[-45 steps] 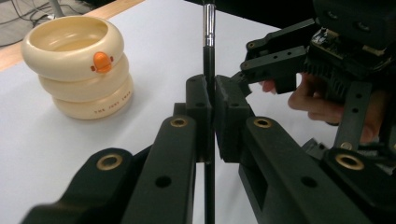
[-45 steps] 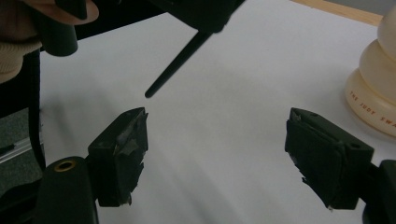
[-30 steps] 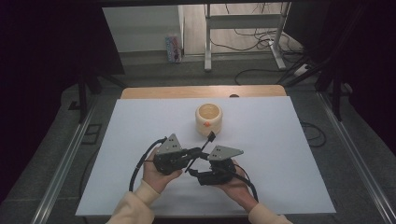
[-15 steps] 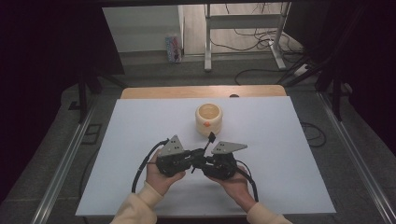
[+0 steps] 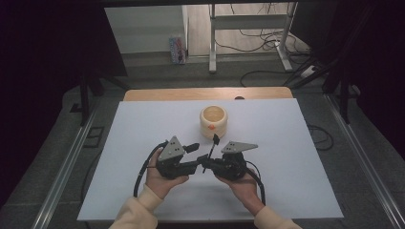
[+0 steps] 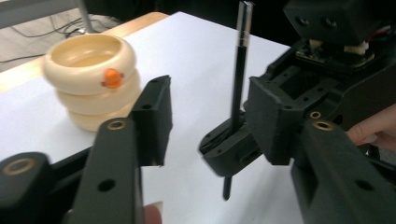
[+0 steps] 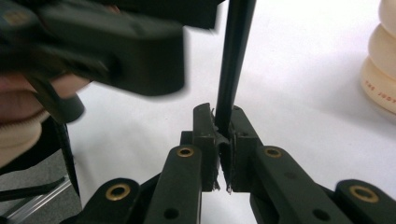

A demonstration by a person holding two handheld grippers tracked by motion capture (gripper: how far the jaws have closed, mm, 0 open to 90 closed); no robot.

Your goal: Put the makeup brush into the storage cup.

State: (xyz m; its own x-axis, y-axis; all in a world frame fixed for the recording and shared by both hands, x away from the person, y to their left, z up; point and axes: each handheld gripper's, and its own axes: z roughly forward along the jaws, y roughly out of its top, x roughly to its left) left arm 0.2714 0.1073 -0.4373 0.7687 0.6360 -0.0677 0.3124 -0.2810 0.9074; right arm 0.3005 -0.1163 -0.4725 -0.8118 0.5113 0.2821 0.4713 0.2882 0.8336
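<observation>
High view: L gripper and R gripper are seen met near desk centre; black pen is held upright just short of cream holder, which sits toward far edge.
L gripper view: jaws are seen parted, just opened, pen between them, pads untouched.
R gripper view: jaws are clenched on pen, having just closed; holder at right.
</observation>
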